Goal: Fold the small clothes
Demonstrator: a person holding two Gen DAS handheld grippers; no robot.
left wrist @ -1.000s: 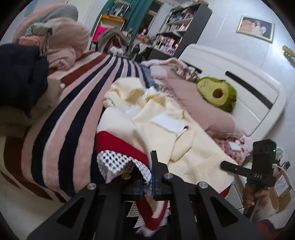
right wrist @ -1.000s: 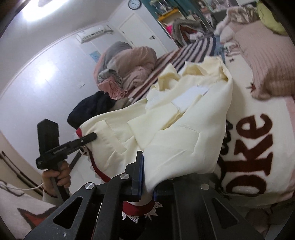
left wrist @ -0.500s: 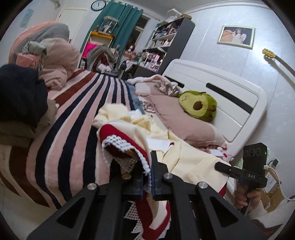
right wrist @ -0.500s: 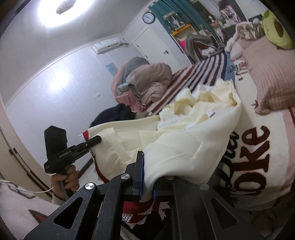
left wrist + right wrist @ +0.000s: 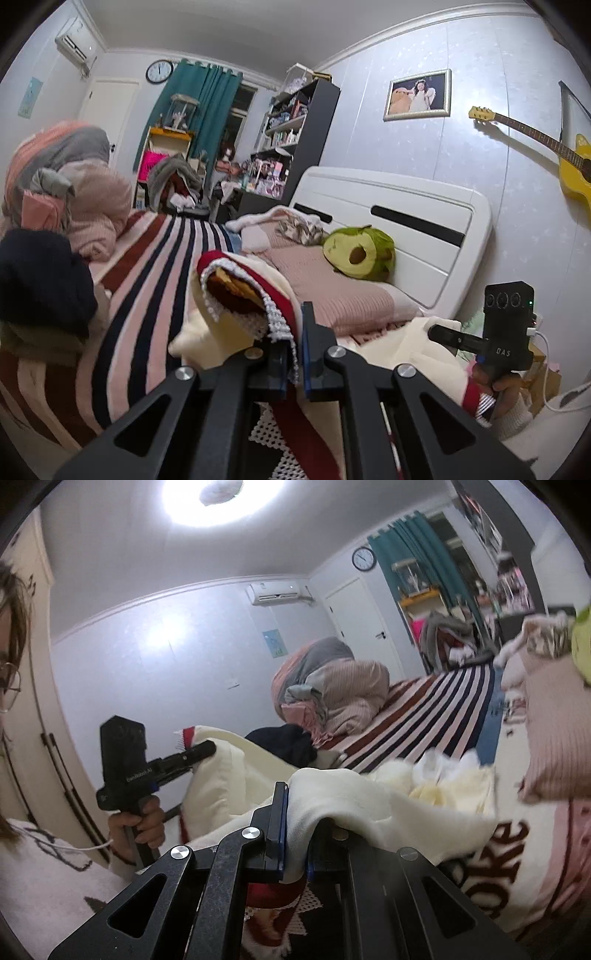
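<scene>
A small cream garment [image 5: 369,805] with a red band and white lace trim [image 5: 273,321] is lifted above the bed. My left gripper [image 5: 295,354] is shut on its red and lace hem corner. My right gripper [image 5: 293,834] is shut on the other cream corner. The cloth hangs between both grippers, its far part bunched on the bed [image 5: 450,786]. The right gripper also shows in the left wrist view [image 5: 443,334]; the left gripper shows in the right wrist view [image 5: 205,751], both pinching the cloth.
A striped blanket [image 5: 147,280] covers the bed. A heap of clothes and bedding [image 5: 66,206] lies at the far left with a dark garment [image 5: 40,277]. A pink pillow [image 5: 332,291] and avocado plush [image 5: 360,253] lie by the white headboard [image 5: 406,229].
Both grippers have risen with the garment, pulling it up off the bed toward the bed's edge. The flat cream cloth now hangs and bunches between them.
</scene>
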